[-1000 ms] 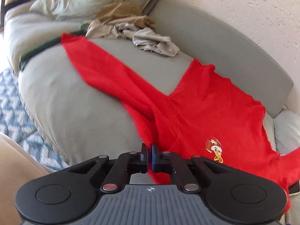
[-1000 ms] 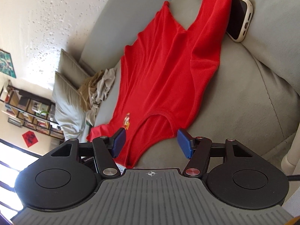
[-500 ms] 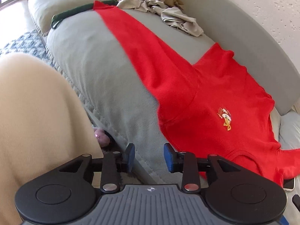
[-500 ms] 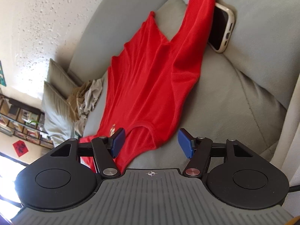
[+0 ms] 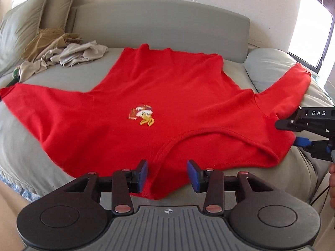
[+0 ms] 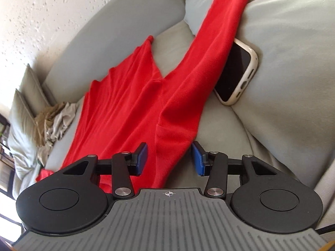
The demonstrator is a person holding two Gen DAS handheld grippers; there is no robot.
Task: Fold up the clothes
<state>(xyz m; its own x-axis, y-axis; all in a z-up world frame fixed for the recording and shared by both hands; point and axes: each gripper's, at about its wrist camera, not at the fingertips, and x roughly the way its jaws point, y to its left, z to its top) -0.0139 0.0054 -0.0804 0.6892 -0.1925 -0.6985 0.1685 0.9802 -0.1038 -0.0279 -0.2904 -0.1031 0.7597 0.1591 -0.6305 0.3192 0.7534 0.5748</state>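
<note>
A red long-sleeved shirt (image 5: 167, 87) with a small cartoon patch (image 5: 143, 115) lies spread flat on a grey sofa, collar towards me and sleeves out to both sides. My left gripper (image 5: 167, 174) is open at the near shoulder edge, the red cloth lying between its blue pads. My right gripper (image 6: 168, 159) is open too, its pads either side of the shoulder where the right sleeve (image 6: 211, 48) starts. From the left wrist view the right gripper (image 5: 293, 132) shows at the shirt's right shoulder.
A phone (image 6: 236, 75) leans against the right cushion, partly under the sleeve. A heap of beige clothes (image 5: 62, 53) lies at the back left by pillows (image 5: 25, 21). The sofa backrest (image 5: 159, 23) runs behind the shirt. A hand (image 5: 331, 179) shows at the right edge.
My left gripper let go of the sleeve, opened and swung round to the collar side. The right gripper moved in close to the shoulder, still open.
</note>
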